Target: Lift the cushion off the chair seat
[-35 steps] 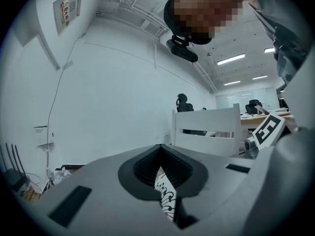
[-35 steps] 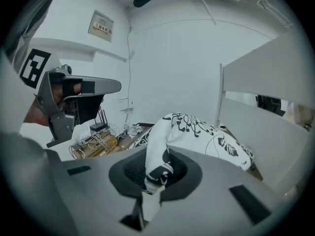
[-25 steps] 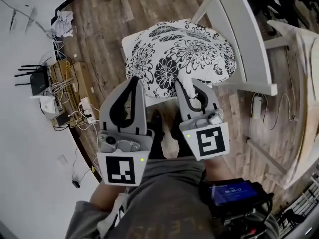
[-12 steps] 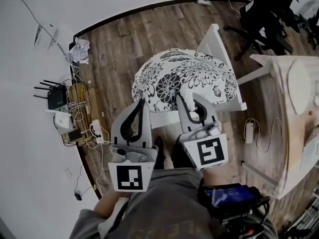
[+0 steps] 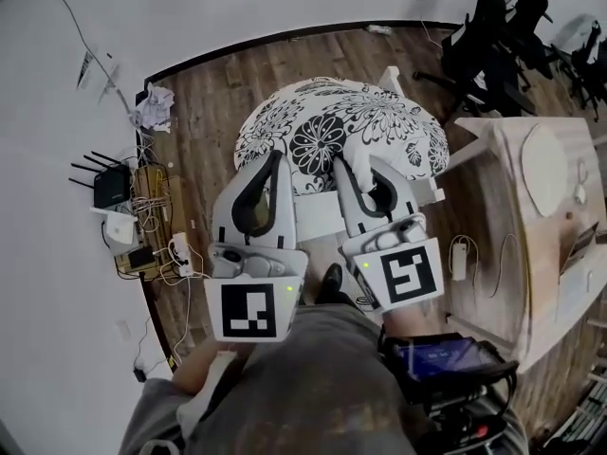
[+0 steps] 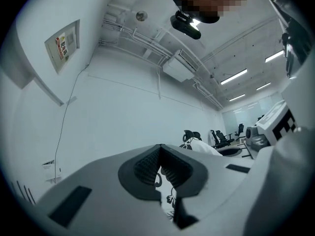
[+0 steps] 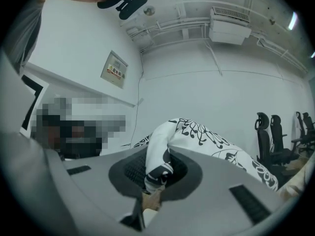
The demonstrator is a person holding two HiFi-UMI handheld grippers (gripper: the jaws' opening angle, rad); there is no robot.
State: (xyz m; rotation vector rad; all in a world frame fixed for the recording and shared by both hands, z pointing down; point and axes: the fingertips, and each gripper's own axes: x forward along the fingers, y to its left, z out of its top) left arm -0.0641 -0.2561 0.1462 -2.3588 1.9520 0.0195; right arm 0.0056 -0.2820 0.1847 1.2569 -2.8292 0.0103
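Observation:
The black-and-white flowered cushion (image 5: 351, 131) hangs in the air above the white chair, whose seat front (image 5: 318, 218) shows bare under it. My left gripper (image 5: 276, 157) is shut on the cushion's near edge at the left. Its pads meet (image 6: 160, 154) with a strip of patterned fabric (image 6: 169, 193) caught between them. My right gripper (image 5: 353, 164) is shut on the near edge further right. In the right gripper view a fold of the cushion (image 7: 197, 134) is pinched between the pads (image 7: 157, 168) and the rest bulges away beyond. Both grippers point level.
A router (image 5: 106, 184), a tangle of cables and a power strip (image 5: 180, 250) lie along the wall at left, with crumpled paper (image 5: 152, 108) beyond. A light wooden table (image 5: 541, 188) stands at the right. Black office chairs (image 5: 493, 27) stand at the far right. My shoe (image 5: 330, 282) is under the seat's edge.
Both grippers have risen together with the cushion in them. The cushion has come up off the seat, and the seat's front now shows bare below it.

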